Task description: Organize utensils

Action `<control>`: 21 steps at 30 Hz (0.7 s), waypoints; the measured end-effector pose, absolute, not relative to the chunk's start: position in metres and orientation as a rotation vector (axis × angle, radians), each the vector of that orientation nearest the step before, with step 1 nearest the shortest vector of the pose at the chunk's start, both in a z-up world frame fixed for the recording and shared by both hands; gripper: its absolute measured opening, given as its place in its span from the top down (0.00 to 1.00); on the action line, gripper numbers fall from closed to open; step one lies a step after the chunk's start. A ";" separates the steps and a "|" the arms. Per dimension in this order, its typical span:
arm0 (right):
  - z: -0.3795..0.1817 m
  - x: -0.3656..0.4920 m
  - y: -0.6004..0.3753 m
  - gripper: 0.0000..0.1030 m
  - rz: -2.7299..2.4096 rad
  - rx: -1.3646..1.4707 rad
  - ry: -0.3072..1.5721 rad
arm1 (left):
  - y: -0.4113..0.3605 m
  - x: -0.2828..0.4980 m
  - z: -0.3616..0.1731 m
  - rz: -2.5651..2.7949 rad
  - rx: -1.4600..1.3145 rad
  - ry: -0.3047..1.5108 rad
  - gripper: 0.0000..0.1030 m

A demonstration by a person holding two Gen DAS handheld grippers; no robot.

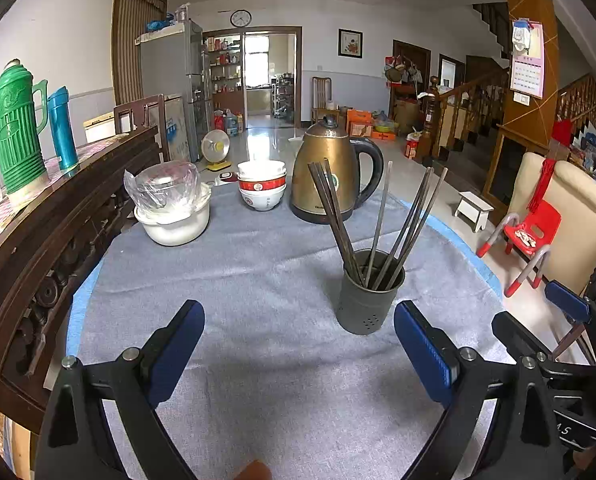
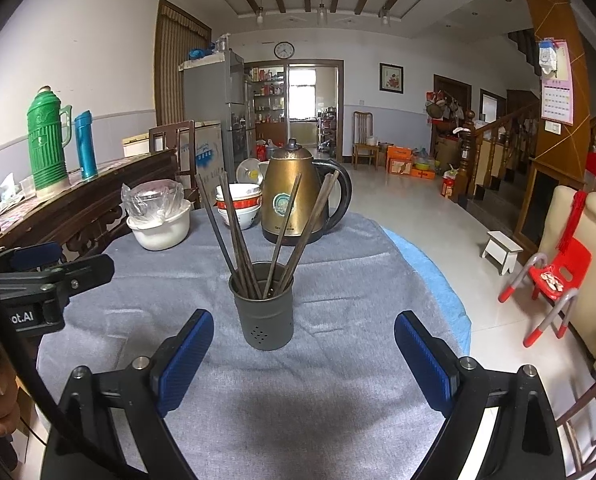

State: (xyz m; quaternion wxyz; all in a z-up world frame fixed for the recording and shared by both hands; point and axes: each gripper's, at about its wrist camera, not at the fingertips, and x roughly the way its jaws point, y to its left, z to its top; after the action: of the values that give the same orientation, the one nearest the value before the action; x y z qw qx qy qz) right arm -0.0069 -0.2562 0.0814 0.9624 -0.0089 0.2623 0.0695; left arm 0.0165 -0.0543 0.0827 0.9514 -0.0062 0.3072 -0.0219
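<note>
Several chopsticks (image 1: 382, 220) stand fanned in a dark metal holder (image 1: 368, 298) on the grey cloth (image 1: 257, 280) in the left wrist view, ahead and right of the left gripper (image 1: 300, 344), whose blue pads are spread wide and empty. Right wrist view: right gripper (image 2: 304, 354) likewise wide and empty, holder just ahead between its fingers, kettle (image 2: 298, 196) behind.

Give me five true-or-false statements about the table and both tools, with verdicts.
1. The chopsticks stand in the holder. True.
2. The right tool grips a chopstick. False: it is open and empty.
3. The kettle stands behind the holder. True.
4. The left tool is shut. False: it is open.
5. The bowls lie tipped over. False: they sit stacked upright.
</note>
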 end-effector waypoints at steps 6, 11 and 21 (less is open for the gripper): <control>0.083 -0.007 -0.255 0.09 0.142 -0.022 0.526 | -0.054 0.016 0.083 -0.045 -0.012 0.624 0.07; 0.085 -0.007 -0.255 0.09 0.142 -0.023 0.523 | -0.053 0.016 0.083 -0.043 -0.007 0.622 0.07; 0.087 -0.007 -0.255 0.09 0.142 -0.024 0.520 | -0.055 0.015 0.090 -0.059 0.000 0.602 0.07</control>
State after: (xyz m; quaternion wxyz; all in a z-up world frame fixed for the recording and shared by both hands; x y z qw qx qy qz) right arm -0.0067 -0.2546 0.0867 0.9638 -0.0117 0.2568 0.0704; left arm 0.0155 -0.0553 0.0900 0.9546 -0.0001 0.2965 -0.0289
